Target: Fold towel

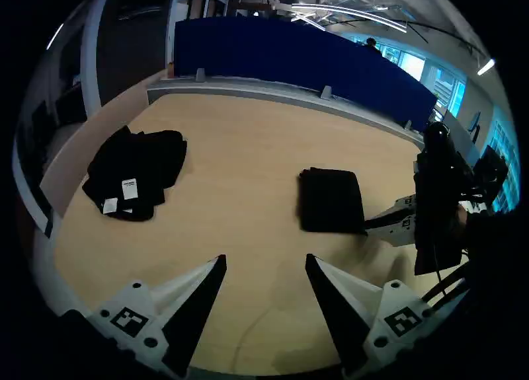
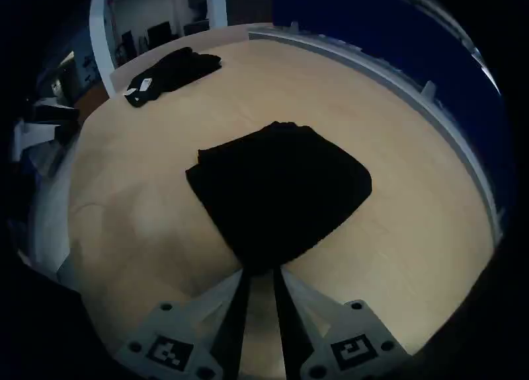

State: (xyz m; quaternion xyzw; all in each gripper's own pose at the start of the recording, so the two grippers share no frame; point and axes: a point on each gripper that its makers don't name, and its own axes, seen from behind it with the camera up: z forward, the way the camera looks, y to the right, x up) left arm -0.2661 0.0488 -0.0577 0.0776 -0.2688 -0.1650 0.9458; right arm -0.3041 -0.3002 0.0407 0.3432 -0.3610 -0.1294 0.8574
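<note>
A black towel (image 2: 278, 188) lies folded into a flat rectangle on the light wood table (image 2: 410, 234); in the left gripper view the towel (image 1: 330, 198) sits right of centre. My right gripper (image 2: 261, 273) has its fingers drawn close together on the towel's near corner, which dips between the tips. From the left gripper view, that right gripper (image 1: 371, 227) reaches in from the right to the towel's near right corner, held by a person's hand. My left gripper (image 1: 264, 261) hovers open over bare table in front of the towel, holding nothing.
A loose pile of black cloth with white tags (image 1: 135, 172) lies at the table's far left, also visible as the pile (image 2: 175, 73). A blue partition (image 1: 297, 56) runs along the table's far edge.
</note>
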